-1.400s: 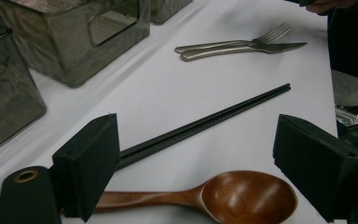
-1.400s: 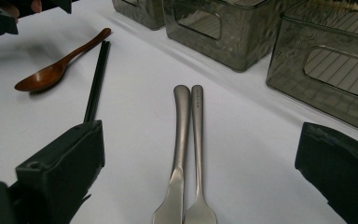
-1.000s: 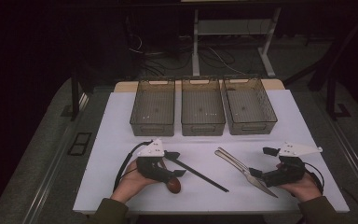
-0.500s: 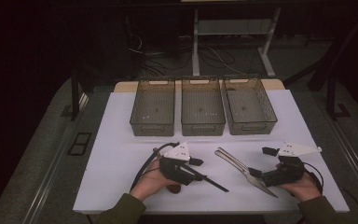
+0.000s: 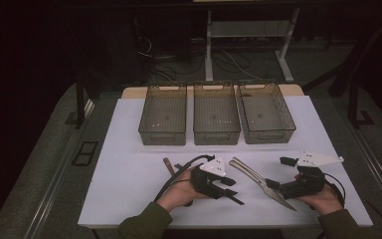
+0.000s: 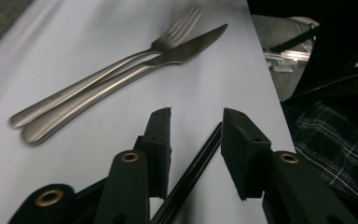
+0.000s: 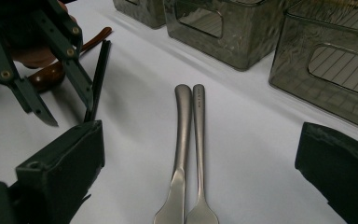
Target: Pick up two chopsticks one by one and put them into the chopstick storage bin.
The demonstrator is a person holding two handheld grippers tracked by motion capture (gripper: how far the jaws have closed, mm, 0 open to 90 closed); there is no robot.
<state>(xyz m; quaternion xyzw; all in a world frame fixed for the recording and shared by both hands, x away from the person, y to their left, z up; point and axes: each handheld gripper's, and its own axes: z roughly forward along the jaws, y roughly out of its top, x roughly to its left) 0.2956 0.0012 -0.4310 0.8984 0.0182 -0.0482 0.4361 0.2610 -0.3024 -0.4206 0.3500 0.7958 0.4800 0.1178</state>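
Note:
A pair of black chopsticks (image 5: pixel 238 200) lies slanted on the white tabletop (image 5: pixel 129 174). My left gripper (image 5: pixel 231 189) straddles them. In the left gripper view one black chopstick (image 6: pixel 200 158) runs between the pads (image 6: pixel 161 140), which have just been closing, with a gap still showing on the right side. A steel knife (image 6: pixel 121 79) and fork (image 6: pixel 168 39) lie side by side ahead. My right gripper (image 5: pixel 272 186) rests at their tips, jaws wide open around the fork (image 7: pixel 199 140) and knife (image 7: pixel 182 140). A brown wooden spoon (image 5: pixel 169 165) lies partly under the left hand.
Three empty see-through bins (image 5: pixel 162 137) (image 5: pixel 217 137) (image 5: pixel 268 135) stand in a row at the table's far side. The table's front edge (image 5: pixel 219 224) is just behind both hands. Dark floor, cables and a stand lie beyond.
My left gripper has slid right along the chopsticks, off the spoon's bowl and toward the knife and fork, and its jaws have narrowed. The right gripper has stayed put.

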